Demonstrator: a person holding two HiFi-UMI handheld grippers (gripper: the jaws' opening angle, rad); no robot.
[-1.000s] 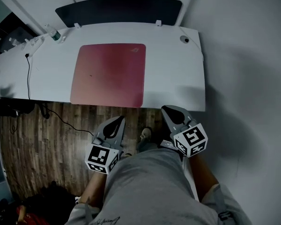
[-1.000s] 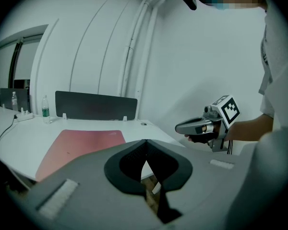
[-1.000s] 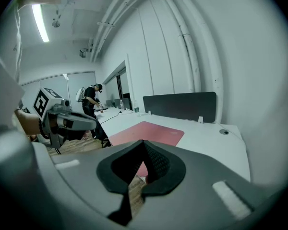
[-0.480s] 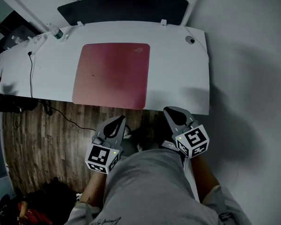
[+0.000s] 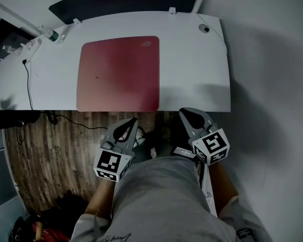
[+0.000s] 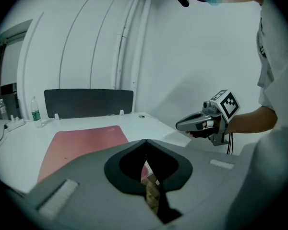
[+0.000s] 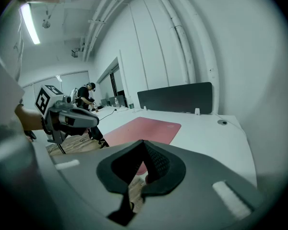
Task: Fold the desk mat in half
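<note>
The red desk mat (image 5: pixel 118 73) lies flat and unfolded on the white desk (image 5: pixel 192 69), its near edge close to the desk's front edge. My left gripper (image 5: pixel 130 121) is shut and empty, held over the wooden floor just short of the desk, below the mat's near right part. My right gripper (image 5: pixel 188 113) is also shut and empty, at the desk's front edge to the right of the mat. The left gripper view shows the mat (image 6: pixel 81 145) beyond the closed jaws (image 6: pixel 144 141) and the right gripper (image 6: pixel 207 121) beside them. The right gripper view has the mat (image 7: pixel 144 130) ahead of its closed jaws (image 7: pixel 143 142).
A dark partition panel (image 5: pixel 123 1) runs along the desk's back edge. A water bottle (image 5: pixel 49 34) and a black cable (image 5: pixel 28 82) sit at the desk's left end, a cable grommet (image 5: pixel 206 28) at the back right. A white wall (image 5: pixel 272 84) stands at the right, a dark bag (image 5: pixel 50 221) on the floor.
The desk and mat now sit a little nearer in the head view. Both grippers have edged toward the desk's front edge and stayed shut.
</note>
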